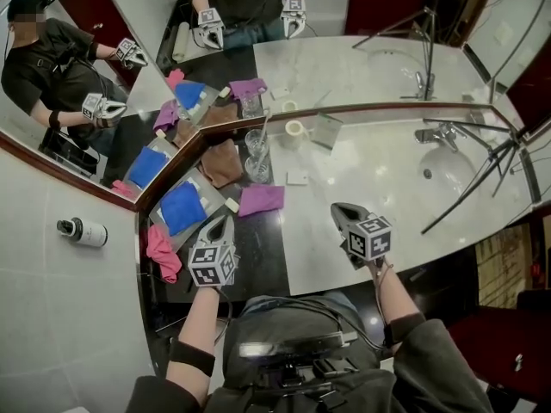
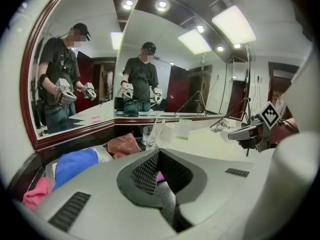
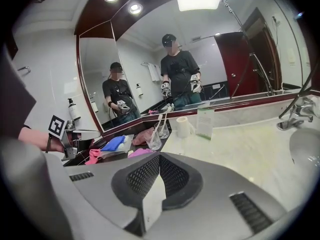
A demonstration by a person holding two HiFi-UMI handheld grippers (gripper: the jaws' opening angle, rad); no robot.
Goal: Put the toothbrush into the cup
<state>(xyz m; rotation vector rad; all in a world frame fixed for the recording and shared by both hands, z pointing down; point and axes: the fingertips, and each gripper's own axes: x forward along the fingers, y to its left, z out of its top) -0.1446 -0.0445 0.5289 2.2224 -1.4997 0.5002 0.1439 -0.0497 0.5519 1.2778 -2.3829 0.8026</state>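
Note:
Two clear glass cups stand near the mirror corner, the nearer cup (image 1: pixel 256 169) in front of the farther one (image 1: pixel 255 139). A white toothbrush (image 3: pixel 157 125) leans upright in the nearer cup (image 3: pixel 154 142), and a second white stick stands in the cup behind. My left gripper (image 1: pixel 217 224) hovers over the black counter strip, well short of the cups, shut and empty. My right gripper (image 1: pixel 338 209) hangs over the white marble counter (image 1: pixel 379 179), also shut with nothing between its fingers. In the left gripper view, the cup (image 2: pixel 148 136) shows beyond the closed jaws.
Cloths lie around the cups: blue (image 1: pixel 182 206), pink (image 1: pixel 161 252), purple (image 1: pixel 261 200) and brown (image 1: pixel 222 163). A paper roll (image 1: pixel 294 131) and a small sign card (image 1: pixel 327 131) stand by the mirror. A sink (image 1: pixel 448 172), a faucet (image 1: pixel 439 134) and tripod legs (image 1: pixel 482 175) are on the right.

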